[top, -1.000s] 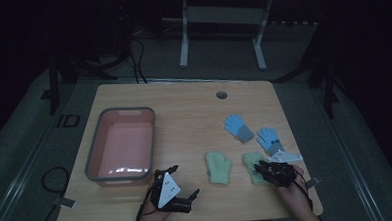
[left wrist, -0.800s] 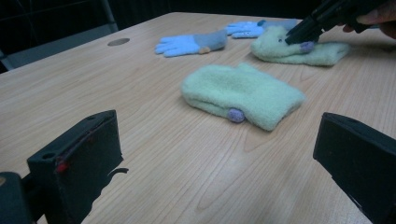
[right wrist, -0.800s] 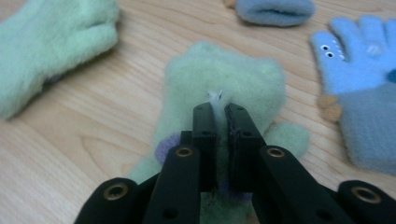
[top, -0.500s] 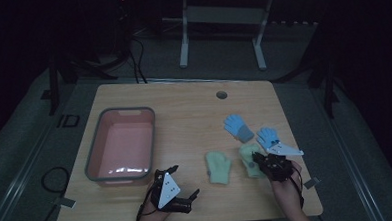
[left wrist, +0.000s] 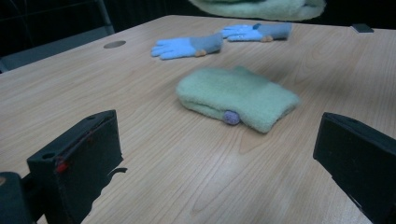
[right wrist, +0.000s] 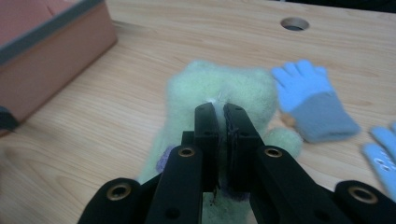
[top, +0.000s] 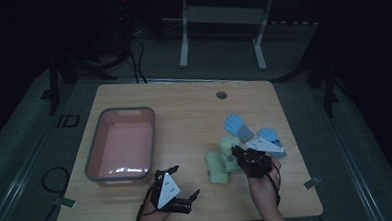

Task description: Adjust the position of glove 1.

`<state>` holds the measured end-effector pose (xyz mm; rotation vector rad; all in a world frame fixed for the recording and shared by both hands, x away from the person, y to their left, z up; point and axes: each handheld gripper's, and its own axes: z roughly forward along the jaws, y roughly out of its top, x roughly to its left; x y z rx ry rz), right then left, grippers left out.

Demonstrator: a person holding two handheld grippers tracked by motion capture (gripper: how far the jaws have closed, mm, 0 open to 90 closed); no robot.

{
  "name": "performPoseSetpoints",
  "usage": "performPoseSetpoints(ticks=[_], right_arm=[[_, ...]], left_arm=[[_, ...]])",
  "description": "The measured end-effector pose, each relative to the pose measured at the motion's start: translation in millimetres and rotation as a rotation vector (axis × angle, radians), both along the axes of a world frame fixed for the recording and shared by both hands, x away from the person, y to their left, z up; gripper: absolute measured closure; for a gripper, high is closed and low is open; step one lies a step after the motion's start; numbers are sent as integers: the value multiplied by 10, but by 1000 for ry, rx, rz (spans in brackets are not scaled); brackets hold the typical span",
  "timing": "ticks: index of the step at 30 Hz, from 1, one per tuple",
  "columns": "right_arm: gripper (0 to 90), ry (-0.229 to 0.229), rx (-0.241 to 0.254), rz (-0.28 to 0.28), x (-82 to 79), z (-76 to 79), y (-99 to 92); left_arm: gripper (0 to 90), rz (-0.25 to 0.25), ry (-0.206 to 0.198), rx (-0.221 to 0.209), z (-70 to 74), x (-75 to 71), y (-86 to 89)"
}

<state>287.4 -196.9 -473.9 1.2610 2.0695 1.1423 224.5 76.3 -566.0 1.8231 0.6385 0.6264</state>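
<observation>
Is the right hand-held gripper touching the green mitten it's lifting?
Touching. In the right gripper view, the right hand-held gripper has its jaws pinched shut on the fuzzy fabric of the green mitten, with no gap showing between pads and cloth.

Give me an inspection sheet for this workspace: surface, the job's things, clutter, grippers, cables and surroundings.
Surface: wooden table, round hole near far edge.
Job's things: one green mitten lifted in the right hand-held gripper; second green mitten lying flat; pink bin at left.
Clutter: two blue gloves lying flat.
Grippers: right hand-held gripper shut on mitten; left hand-held gripper open, nothing between its jaws.
Cables: black cable on floor at left.
Surroundings: dark; white stand behind table.
</observation>
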Motion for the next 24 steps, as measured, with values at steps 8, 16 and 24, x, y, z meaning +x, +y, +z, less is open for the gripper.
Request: performPoseSetpoints(ticks=[8, 16, 24], right_arm=[[848, 61, 25, -13, -18, -128, 183], [847, 103, 29, -10, -35, -297, 328], [844, 151, 7, -26, 7, -507, 324]], left_arm=[[12, -4, 4, 2, 0, 5, -3], [12, -7, 16, -1, 1, 14, -1], [12, -15, 25, 1, 2, 19, -4]])
